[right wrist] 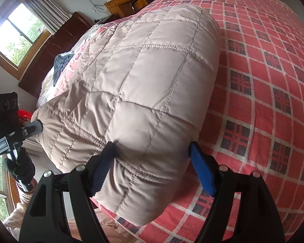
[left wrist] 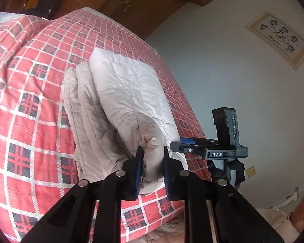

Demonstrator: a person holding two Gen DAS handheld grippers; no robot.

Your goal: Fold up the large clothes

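Note:
A beige quilted jacket (left wrist: 119, 101) lies folded into a thick bundle on a bed with a red plaid cover (left wrist: 30, 81). My left gripper (left wrist: 152, 158) is shut on a pinch of the bundle's near edge, with fabric squeezed between its blue pads. In the right wrist view the jacket (right wrist: 143, 85) fills the middle. My right gripper (right wrist: 152, 149) stands open and wide, its fingers straddling the bundle's near end and touching the fabric on both sides. The left gripper (right wrist: 35, 127) shows at the bundle's left edge.
The plaid bed cover (right wrist: 263, 81) stretches away to the right of the bundle. A dark cloth (right wrist: 60, 64) lies near the wooden headboard (right wrist: 56, 46). A window (right wrist: 16, 32) and a wooden desk (right wrist: 123, 2) stand beyond. A white wall with a framed picture (left wrist: 279, 38) borders the bed.

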